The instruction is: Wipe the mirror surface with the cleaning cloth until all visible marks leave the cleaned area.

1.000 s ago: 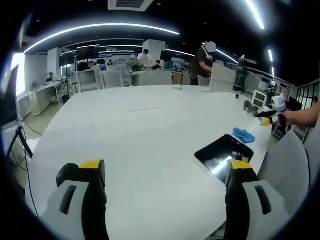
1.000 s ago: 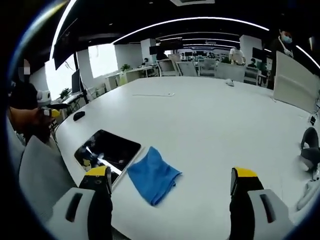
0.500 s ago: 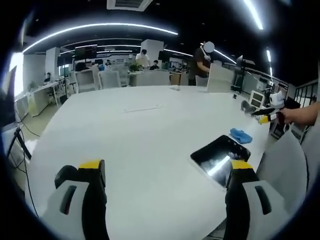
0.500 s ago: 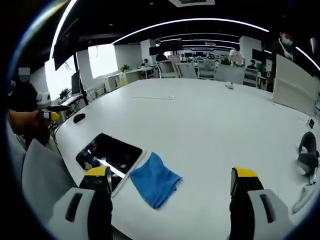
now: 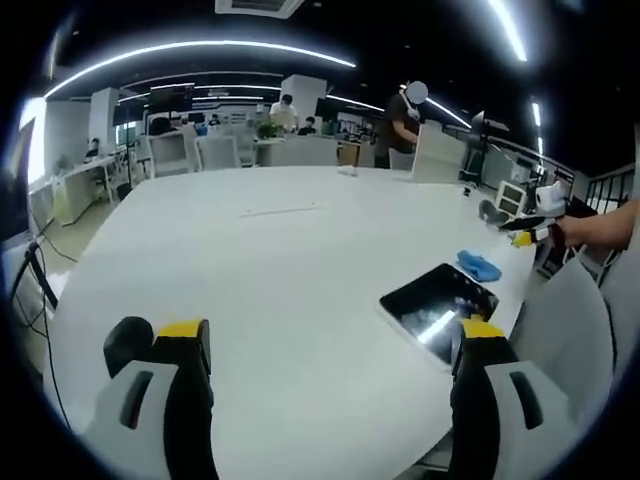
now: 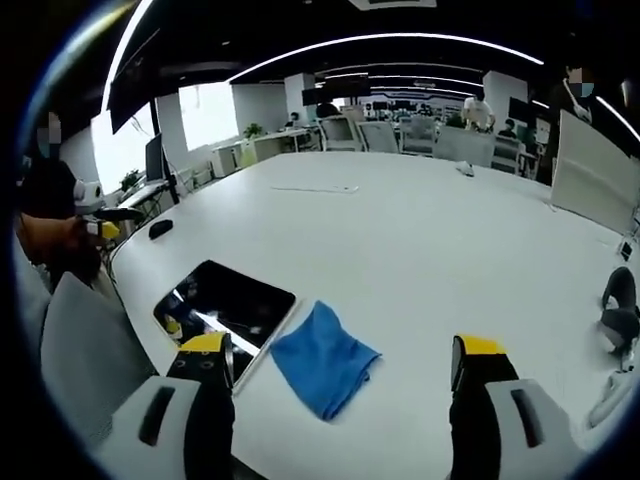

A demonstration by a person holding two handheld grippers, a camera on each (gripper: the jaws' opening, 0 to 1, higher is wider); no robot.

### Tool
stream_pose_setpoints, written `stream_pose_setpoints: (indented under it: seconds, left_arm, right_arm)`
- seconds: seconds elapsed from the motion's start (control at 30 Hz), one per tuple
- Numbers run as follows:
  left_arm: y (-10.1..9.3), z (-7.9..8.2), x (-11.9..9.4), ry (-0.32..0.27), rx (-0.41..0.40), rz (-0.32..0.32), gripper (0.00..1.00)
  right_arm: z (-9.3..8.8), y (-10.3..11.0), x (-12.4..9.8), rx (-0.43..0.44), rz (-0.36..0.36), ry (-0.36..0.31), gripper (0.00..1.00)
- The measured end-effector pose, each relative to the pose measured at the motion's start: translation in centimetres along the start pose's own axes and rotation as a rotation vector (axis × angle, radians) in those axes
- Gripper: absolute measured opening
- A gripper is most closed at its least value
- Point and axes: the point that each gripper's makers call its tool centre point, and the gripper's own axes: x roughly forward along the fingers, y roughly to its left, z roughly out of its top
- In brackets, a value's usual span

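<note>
Where the large white oval table (image 6: 420,250) nears its edge, we list a dark rectangular mirror (image 6: 226,304) lying flat, a crumpled blue cleaning cloth (image 6: 323,357) just beside it, our right gripper (image 6: 340,365) spread wide above the cloth, our left gripper (image 5: 325,345) likewise wide, both empty.

A large white table (image 6: 440,240) carries a dark mirror (image 6: 226,304) at its near edge, a blue cloth (image 6: 324,358) just beside it, perhaps touching.
</note>
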Motion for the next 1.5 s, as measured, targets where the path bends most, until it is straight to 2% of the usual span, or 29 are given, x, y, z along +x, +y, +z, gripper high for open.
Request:
stream_pose_setpoints:
  seconds: [0.23,0.37,0.57,0.67,0.77,0.93,0.97,1.0,1.07,1.13,1.2,1.23,1.3,1.43,1.5]
  left_arm:
    - [-0.2,0.2,0.1,-0.007,0.01,0.017,0.99]
    - [-0.9,0.1,-0.2,-0.006,0.011,0.016,0.99]
    - [-1.0,0.1,-0.7,0.001,0.014,0.021,0.99]
    - [-1.0,0.2,-0.9,0.0,0.012,0.025,0.99]
    - [-0.8,0.2,-1.0,0.001,0.012,0.03,0.99]
    - [-0.8,0.5,-1.0,-0.001,0.018,0.033,0.99]
    - [-0.8,0.5,-1.0,0.0,0.02,0.033,0.99]
    - [-0.8,0.6,-0.9,0.002,0.021,0.033,0.99]
    - [-0.9,0.5,-0.8,0.007,0.026,0.033,0.99]
    - [-0.9,0.5,-0.7,0.005,0.025,0.031,0.99]
    - [-0.9,0.6,-0.6,0.001,0.023,0.03,0.99]
    - [-0.9,0.6,-0.6,-0.001,0.022,0.03,0.99]
    - [-0.8,0.5,-0.5,-0.001,0.02,0.03,0.99]
    - [-1.0,0.4,-0.7,0.001,0.017,0.03,0.99]
    - [-1.0,0.4,-0.7,0.0,0.015,0.033,0.99]
  right_arm:
    - [0.4,1.5,1.9,-0.073,0.047,0.024,0.68]
    - [-0.2,1.7,3.5,-0.116,0.069,0.051,0.5]
    - [-1.8,2.6,5.5,-0.178,0.082,0.117,0.33]
    - [-3.3,2.8,6.4,-0.182,0.097,0.154,0.28]
    - [-4.1,2.8,6.8,-0.183,0.101,0.168,0.25]
    - [-5.5,1.8,7.1,-0.198,0.055,0.214,0.19]
    - [-5.4,0.8,7.4,-0.231,0.024,0.199,0.21]
    - [-5.3,0.8,7.5,-0.227,0.028,0.189,0.22]
    - [-5.9,0.6,7.9,-0.222,0.03,0.217,0.17]
    - [-5.4,0.9,8.0,-0.241,0.029,0.19,0.06]
    - [-5.7,1.1,8.2,-0.266,0.019,0.209,0.05]
    - [-6.0,1.4,8.2,-0.264,0.013,0.228,0.06]
    - [-5.6,1.5,8.4,-0.25,0.009,0.211,0.05]
    - [-5.5,1.8,8.2,-0.237,0.009,0.226,0.0]
    - [-5.6,1.8,8.1,-0.119,0.006,0.239,0.0]
